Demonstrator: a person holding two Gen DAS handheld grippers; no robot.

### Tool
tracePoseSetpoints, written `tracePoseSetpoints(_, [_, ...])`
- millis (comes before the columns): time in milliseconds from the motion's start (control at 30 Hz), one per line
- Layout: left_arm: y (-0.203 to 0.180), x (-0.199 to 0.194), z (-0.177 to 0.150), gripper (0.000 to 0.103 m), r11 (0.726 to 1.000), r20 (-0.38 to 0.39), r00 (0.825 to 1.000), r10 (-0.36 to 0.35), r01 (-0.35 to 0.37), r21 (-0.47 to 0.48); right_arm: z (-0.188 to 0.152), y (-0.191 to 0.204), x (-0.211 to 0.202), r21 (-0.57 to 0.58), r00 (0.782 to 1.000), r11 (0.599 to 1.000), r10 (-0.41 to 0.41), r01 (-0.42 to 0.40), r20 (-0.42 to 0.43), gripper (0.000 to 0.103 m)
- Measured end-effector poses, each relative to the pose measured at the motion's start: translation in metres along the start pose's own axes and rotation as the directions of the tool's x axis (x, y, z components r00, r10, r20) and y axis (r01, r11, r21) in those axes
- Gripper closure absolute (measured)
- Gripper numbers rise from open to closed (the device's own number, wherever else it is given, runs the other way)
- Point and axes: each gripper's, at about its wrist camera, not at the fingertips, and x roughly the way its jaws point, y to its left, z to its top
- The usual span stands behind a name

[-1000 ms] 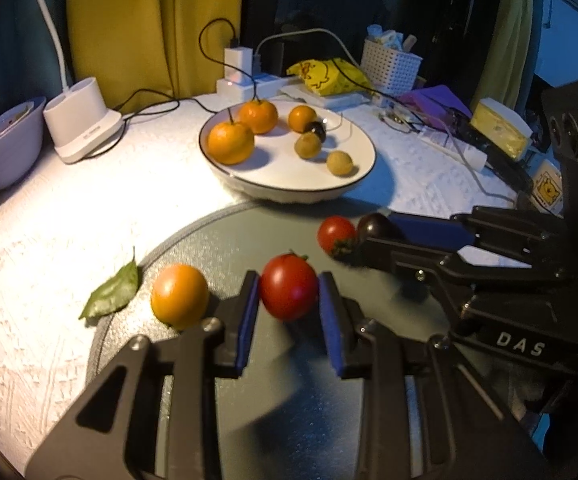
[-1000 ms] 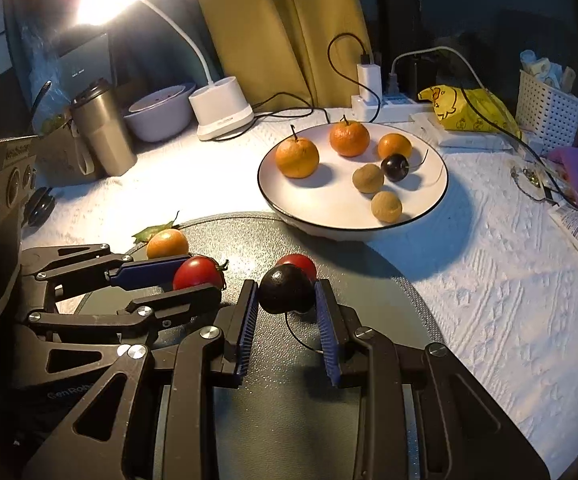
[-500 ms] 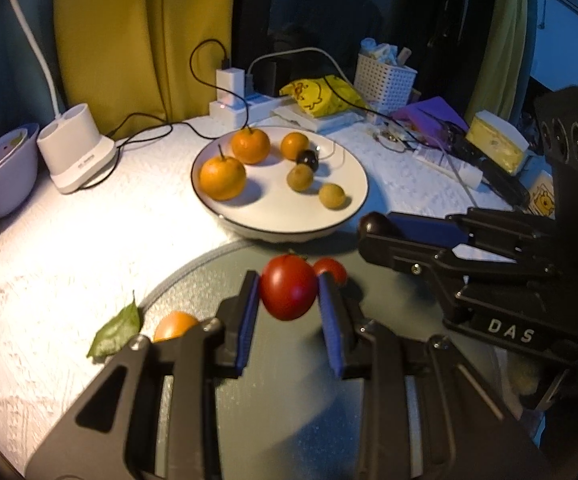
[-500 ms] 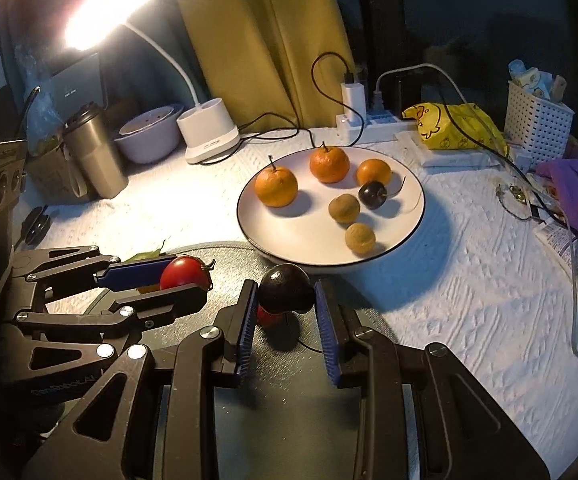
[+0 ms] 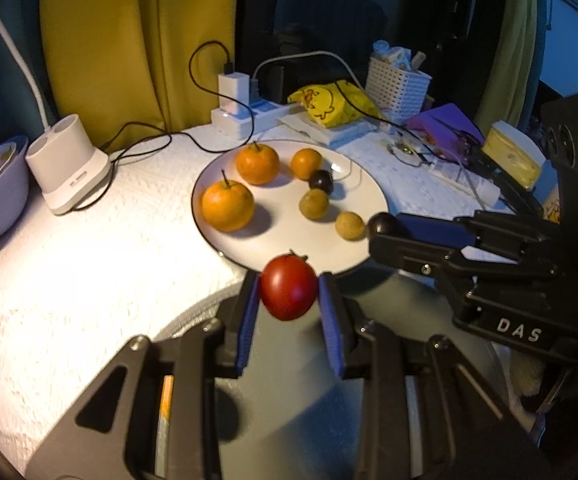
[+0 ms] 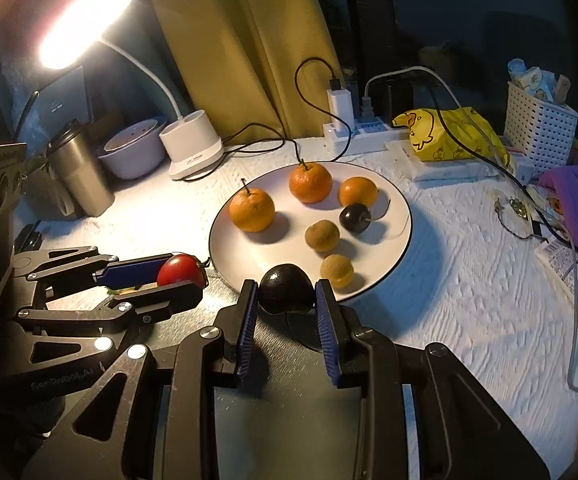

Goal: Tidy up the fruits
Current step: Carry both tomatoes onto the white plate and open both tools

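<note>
The near half of the plate (image 6: 403, 216) lies bare, open to approach over its front rim. Oranges (image 6: 252, 211), a dark plum (image 6: 355, 219) and small brown fruits (image 6: 322, 235) crowd its far half; cables (image 6: 249, 136) and a lamp base (image 6: 193, 144) stand behind.

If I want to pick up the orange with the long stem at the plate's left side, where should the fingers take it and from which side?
Grip the stemmed orange across its widest middle, coming from above and the near side. It is round, its stem points up, and bare plate lies left and right of it. The second orange sits behind, so keep the fingers off that side.
</note>
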Motion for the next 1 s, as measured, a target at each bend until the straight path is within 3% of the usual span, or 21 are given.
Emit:
tracePoseSetpoints(733, [0.021, 0.043, 0.023, 0.071, 1.000, -0.036, 0.999, 0.013, -0.014, -0.026, 0.022, -0.020, 0.034, 0.014, 1.000, 1.000, 0.001, 0.000, -0.015, 0.072])
tracePoseSetpoints(1000, [0.036, 0.032, 0.027, 0.071, 0.997, 0.008, 0.999, 0.035, -0.034, -0.071, 0.036, -0.010, 0.044, -0.021, 1.000, 1.000, 0.014, -0.014, -0.008, 0.072])
